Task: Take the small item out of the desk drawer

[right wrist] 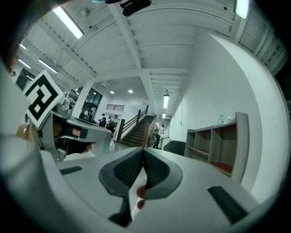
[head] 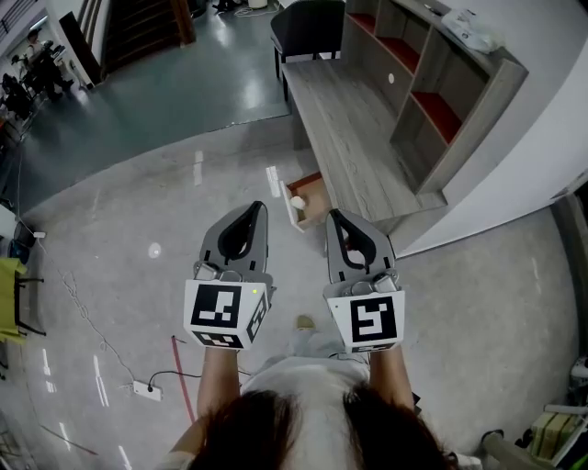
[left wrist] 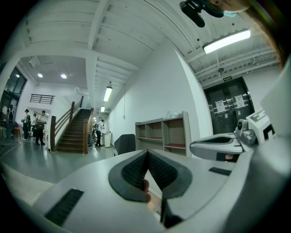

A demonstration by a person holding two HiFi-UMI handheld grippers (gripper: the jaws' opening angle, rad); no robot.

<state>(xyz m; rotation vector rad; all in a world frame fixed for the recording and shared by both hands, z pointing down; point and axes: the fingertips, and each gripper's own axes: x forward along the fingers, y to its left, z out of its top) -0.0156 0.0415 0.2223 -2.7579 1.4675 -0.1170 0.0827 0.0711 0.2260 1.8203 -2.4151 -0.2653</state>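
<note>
Drawer (head: pixel 313 189) is already pulled open at the near end of the desk (head: pixel 354 138). The small white item (head: pixel 297 202) sits inside it near the front, untouched. The left gripper (head: pixel 254 209) and right gripper (head: pixel 333 217) are held level, side by side, short of the drawer. Left fingers (left wrist: pixel 135 171) are clenched tip to tip on nothing, and so are the right fingers (right wrist: pixel 155 170). By my read, the opening step is done; what's left is to close in, release the fingers, grasp the item and lift it out. The path to the drawer looks clear. The shelf unit (head: pixel 439 92) on the desk and the black chair (head: pixel 308 27) at the far end are well apart from it. A power strip (head: pixel 147 389) with its cable lies on the floor (head: pixel 138 229) behind left, out of the way.
</note>
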